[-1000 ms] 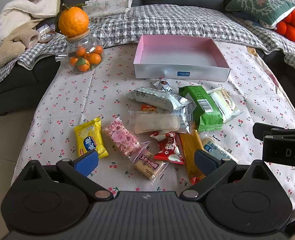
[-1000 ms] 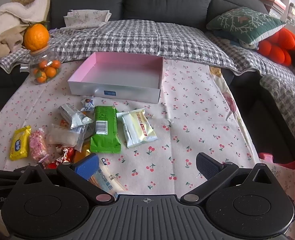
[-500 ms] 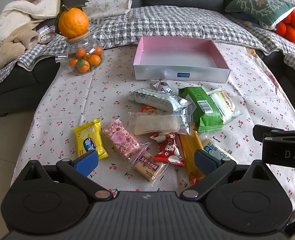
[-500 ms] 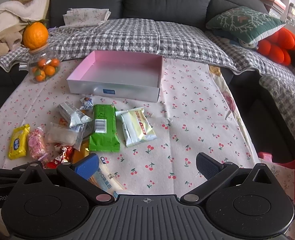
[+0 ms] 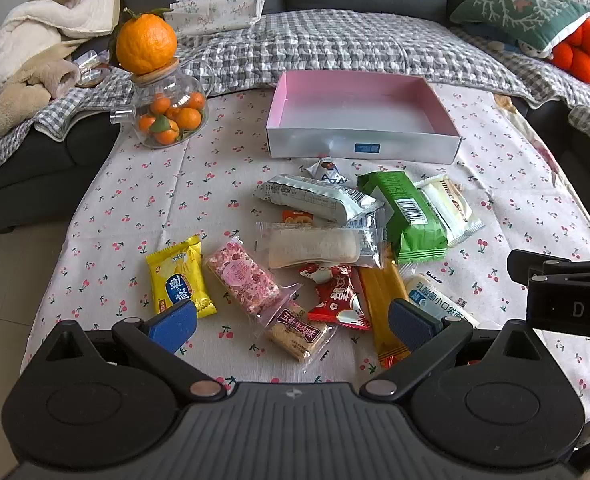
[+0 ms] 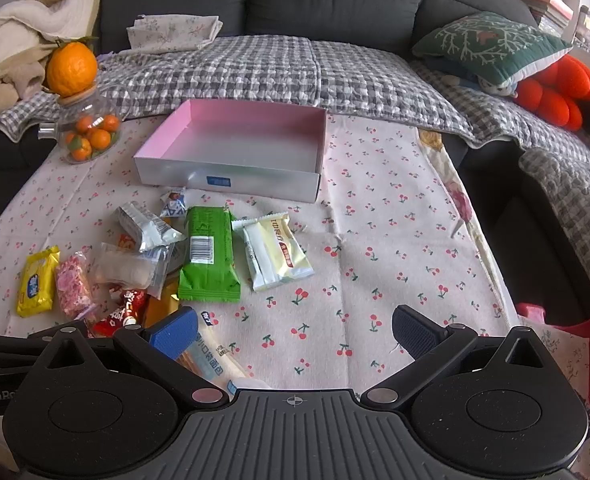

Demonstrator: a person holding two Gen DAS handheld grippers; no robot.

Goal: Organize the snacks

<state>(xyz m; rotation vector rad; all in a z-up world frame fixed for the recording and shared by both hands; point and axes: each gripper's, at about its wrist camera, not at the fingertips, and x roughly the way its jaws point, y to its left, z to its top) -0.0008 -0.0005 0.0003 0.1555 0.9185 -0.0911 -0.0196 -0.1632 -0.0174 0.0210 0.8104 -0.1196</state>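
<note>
Snacks (image 5: 327, 240) all sit in a messy pile on the cherry tablecloth (image 5: 143, 200), just in front of the pink box (image 5: 361, 146). Left gripper (image 5: 293, 322) and right gripper (image 6: 295, 330) both gape wide, holding nothing.

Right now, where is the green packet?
In both views, the green packet lies mid-table before the pink box, its right edge overlapping the cream packet.

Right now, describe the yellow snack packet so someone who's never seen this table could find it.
Start at the pink box, then come down through the snack pile to its far left edge. There the yellow packet lies beside the pink speckled bar, the only bright yellow wrapper with a blue label.
</note>
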